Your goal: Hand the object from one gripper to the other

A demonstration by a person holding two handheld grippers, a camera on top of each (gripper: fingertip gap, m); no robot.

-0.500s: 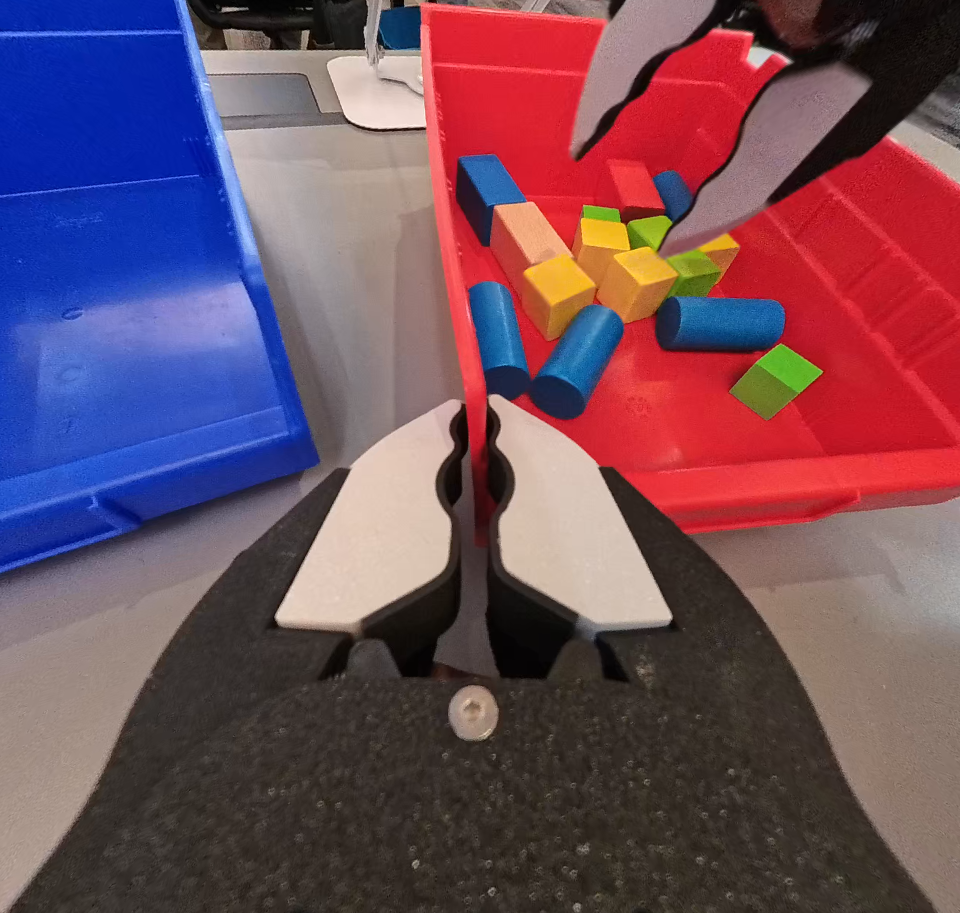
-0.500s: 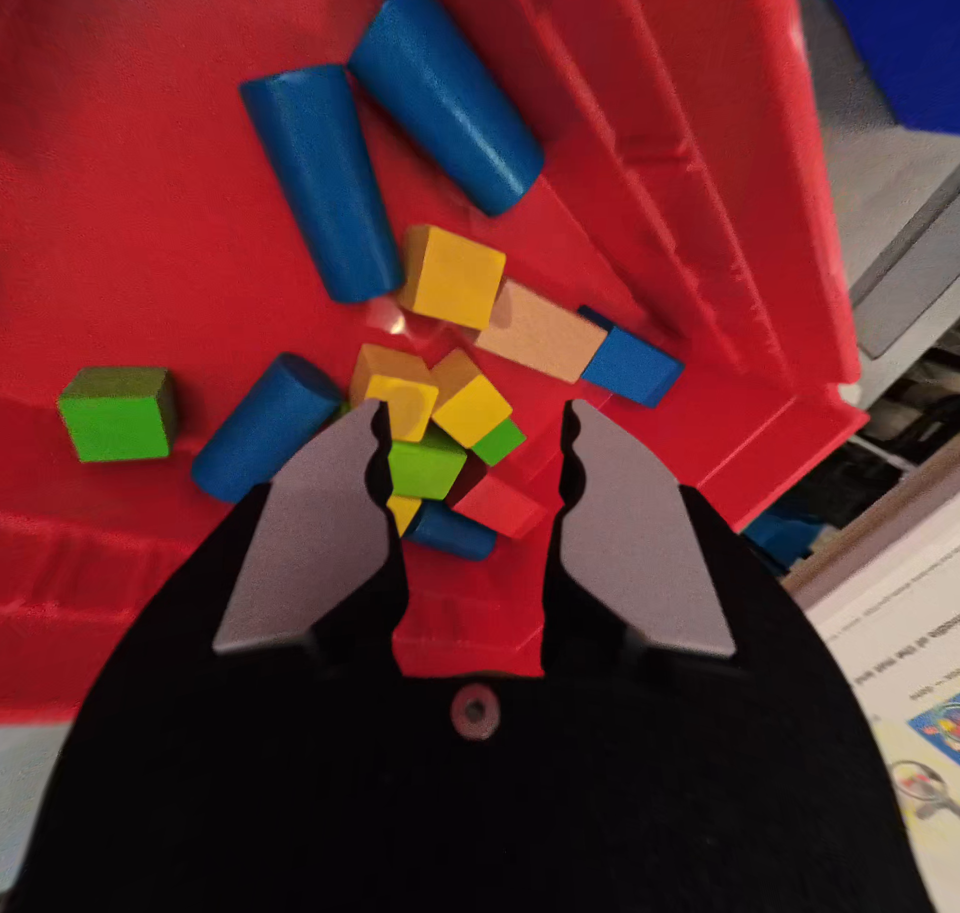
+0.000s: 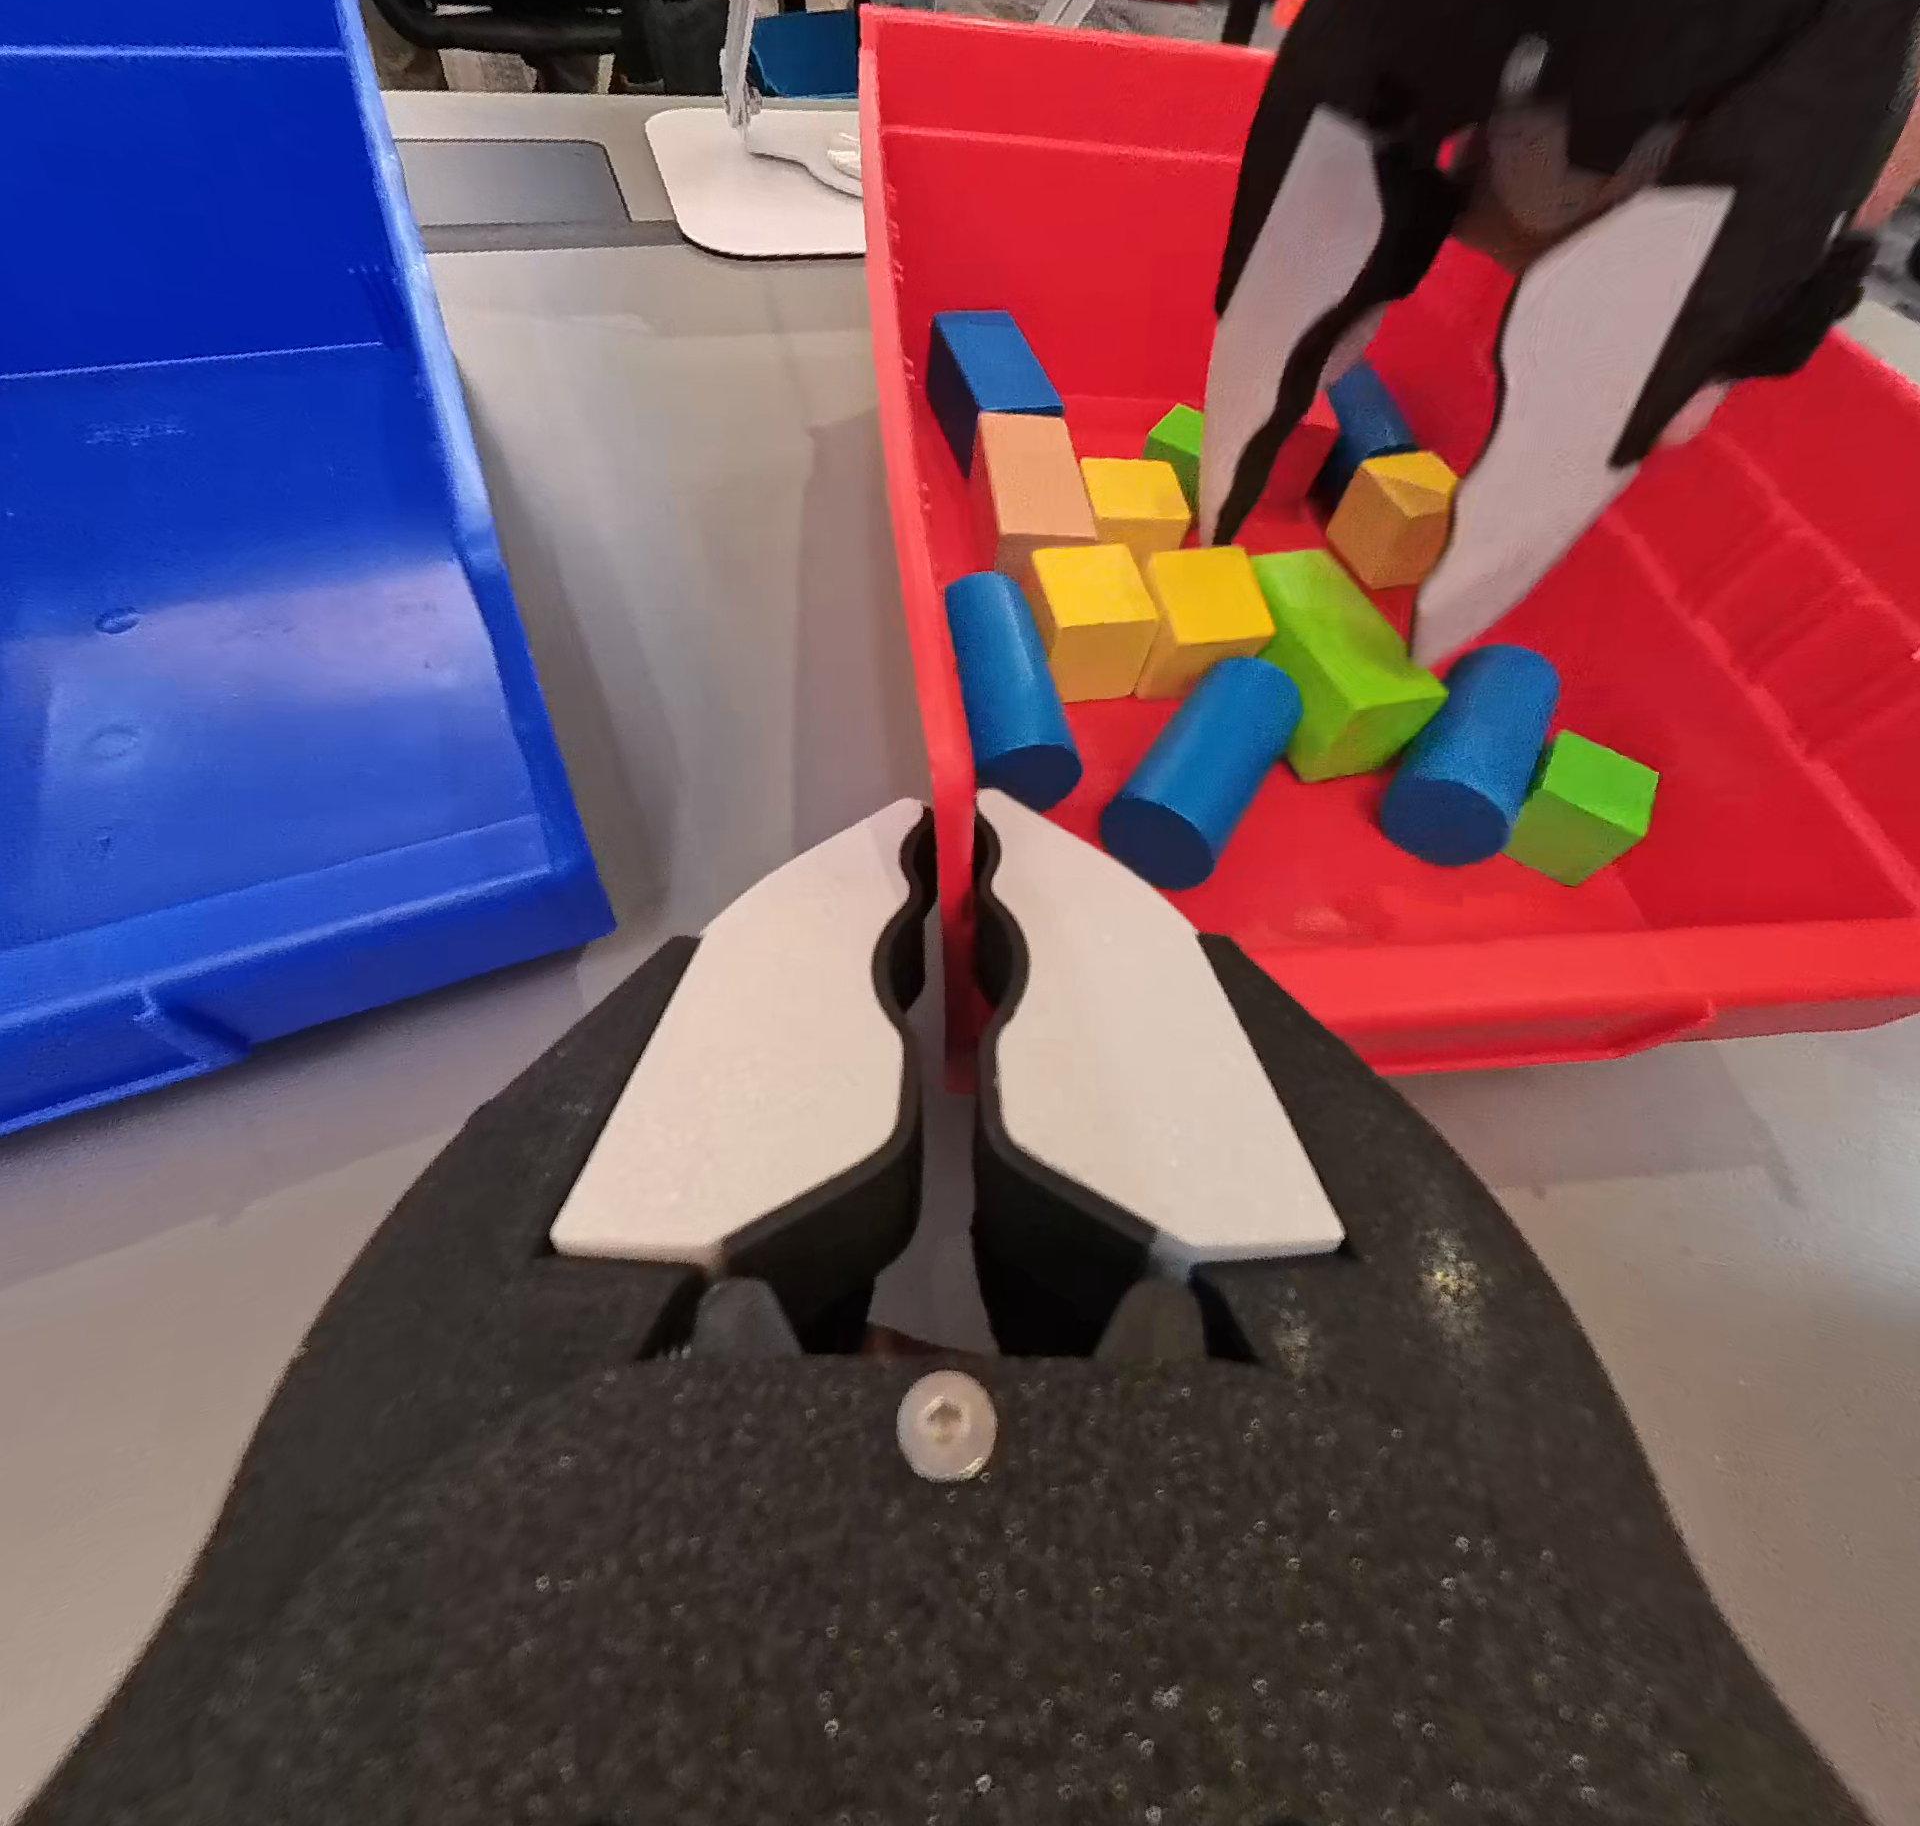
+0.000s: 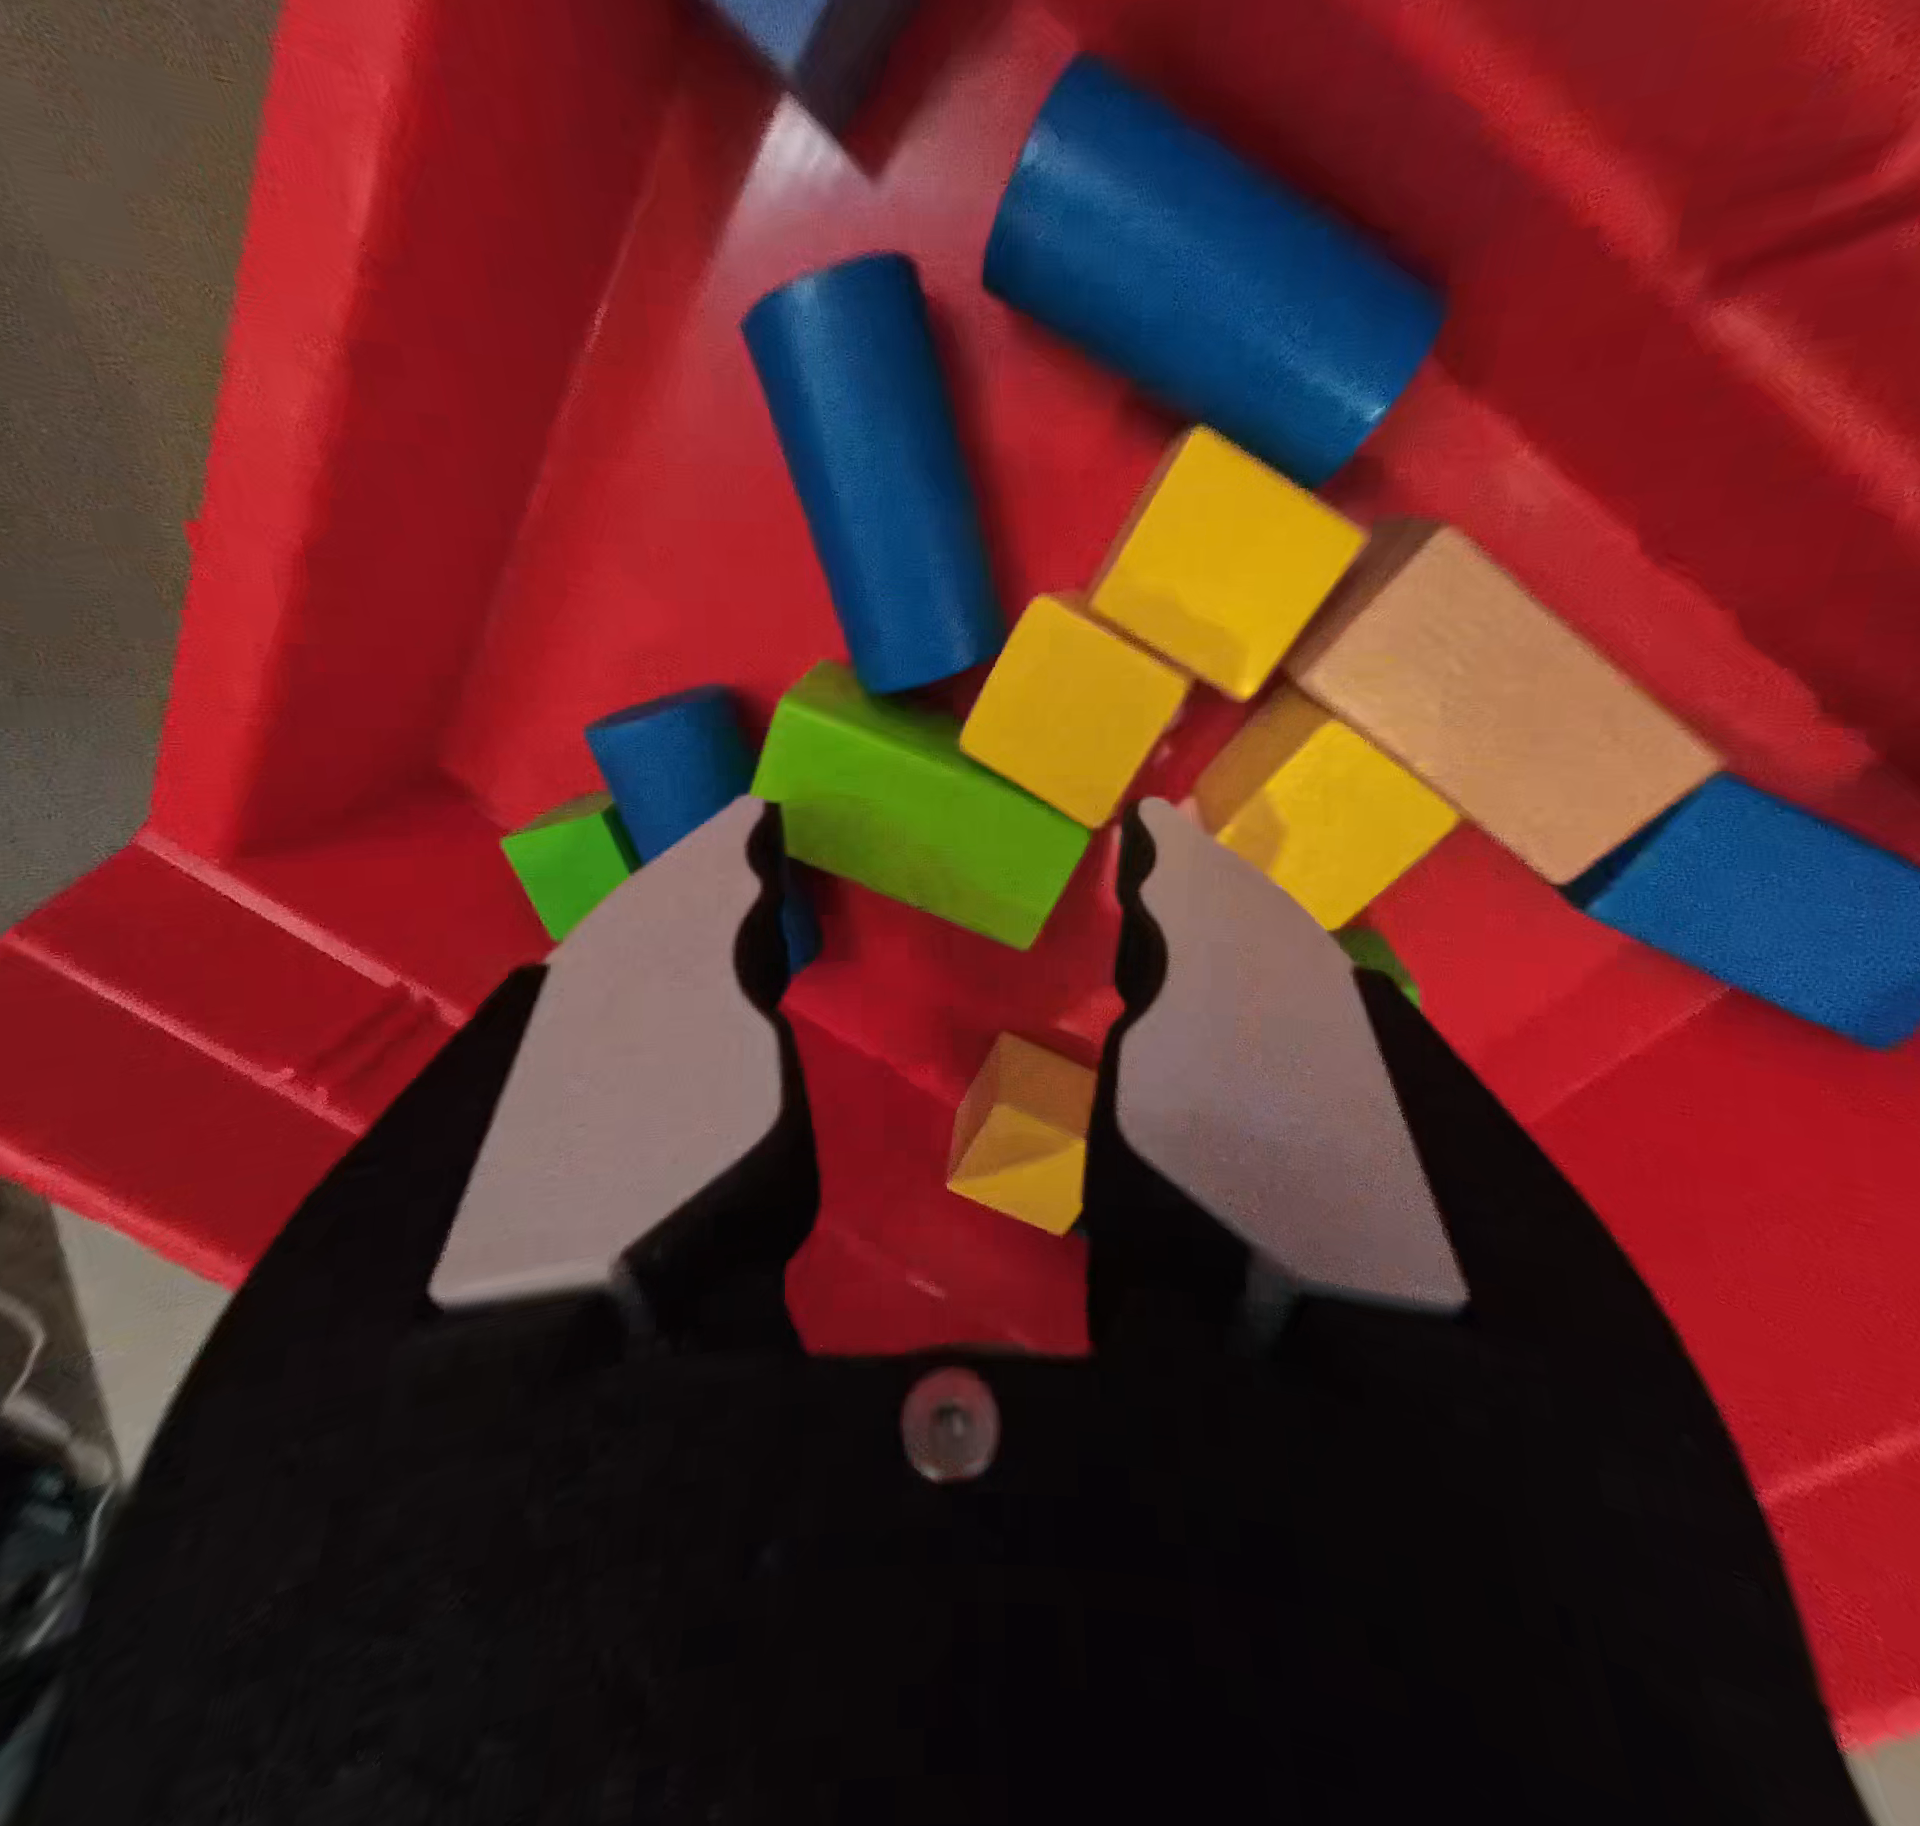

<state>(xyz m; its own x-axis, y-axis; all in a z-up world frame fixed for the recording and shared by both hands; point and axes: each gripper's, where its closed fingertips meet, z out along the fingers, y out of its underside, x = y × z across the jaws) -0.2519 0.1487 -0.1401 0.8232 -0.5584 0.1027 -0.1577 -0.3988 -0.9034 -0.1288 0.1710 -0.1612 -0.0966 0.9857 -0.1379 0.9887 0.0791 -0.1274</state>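
Right wrist view: my right gripper (image 4: 951, 820) hangs parted over the red bin (image 4: 436, 405), holding nothing. A green rectangular block (image 4: 914, 810) lies just ahead of the fingertips, nearer the left one; contact cannot be judged. It is painted wood, matte, square-edged, lying flat among yellow cubes (image 4: 1070, 706) and blue cylinders (image 4: 873, 467). Left wrist view: my left gripper (image 3: 951, 820) is pinched onto the bin's thin plastic side wall, with the blue bin (image 3: 239, 529) to its left.
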